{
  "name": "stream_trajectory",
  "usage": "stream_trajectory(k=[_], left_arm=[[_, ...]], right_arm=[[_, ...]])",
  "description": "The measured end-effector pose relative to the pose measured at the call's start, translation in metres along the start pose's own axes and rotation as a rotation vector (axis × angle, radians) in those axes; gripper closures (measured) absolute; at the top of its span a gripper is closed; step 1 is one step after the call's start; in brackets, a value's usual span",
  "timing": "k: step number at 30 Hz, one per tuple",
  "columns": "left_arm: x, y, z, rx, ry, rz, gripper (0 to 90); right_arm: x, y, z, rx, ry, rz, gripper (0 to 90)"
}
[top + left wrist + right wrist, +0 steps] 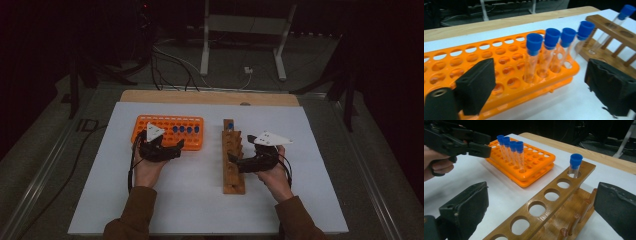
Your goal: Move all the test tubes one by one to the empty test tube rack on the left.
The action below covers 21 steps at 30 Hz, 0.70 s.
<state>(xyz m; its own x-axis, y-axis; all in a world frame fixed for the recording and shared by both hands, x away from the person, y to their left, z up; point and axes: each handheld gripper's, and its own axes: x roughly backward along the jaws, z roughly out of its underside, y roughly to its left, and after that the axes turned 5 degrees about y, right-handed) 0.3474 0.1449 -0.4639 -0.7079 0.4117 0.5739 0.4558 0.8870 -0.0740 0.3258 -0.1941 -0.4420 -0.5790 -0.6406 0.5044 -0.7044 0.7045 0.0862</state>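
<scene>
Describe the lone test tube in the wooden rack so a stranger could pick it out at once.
Find the wooden rack lying right of the orange rack on the white table. The blue-capped tube stands alone in its far end hole; the other four tubes stand in the orange rack.

Glossy orange plastic rack (499,62) is seen with clear glassy tubes (531,65) capped in matt blue plastic; a smooth varnished wooden rack (544,207) lies on matt white sheet (190,200).

In the left gripper view the orange rack (499,65) runs off the left edge, and the wooden rack (614,32) is cut at the right.
</scene>
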Motion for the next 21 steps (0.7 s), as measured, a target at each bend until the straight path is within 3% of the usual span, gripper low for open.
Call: stream_trajectory(k=[3, 13, 21], left_arm=[[0.003, 0.000, 0.001, 0.010, -0.006, 0.028, 1.6], [0.019, -0.009, 0.014, -0.016, -0.045, 0.049, 0.8], [0.024, -0.013, 0.020, -0.027, -0.065, 0.043, 0.8]], right_arm=[[0.000, 0.000, 0.000, -0.001, -0.002, 0.000, 0.4], [0.001, 0.001, -0.003, 0.005, -0.001, 0.003, 0.4], [0.004, 0.001, -0.014, 0.019, -0.019, 0.009, 0.4]])
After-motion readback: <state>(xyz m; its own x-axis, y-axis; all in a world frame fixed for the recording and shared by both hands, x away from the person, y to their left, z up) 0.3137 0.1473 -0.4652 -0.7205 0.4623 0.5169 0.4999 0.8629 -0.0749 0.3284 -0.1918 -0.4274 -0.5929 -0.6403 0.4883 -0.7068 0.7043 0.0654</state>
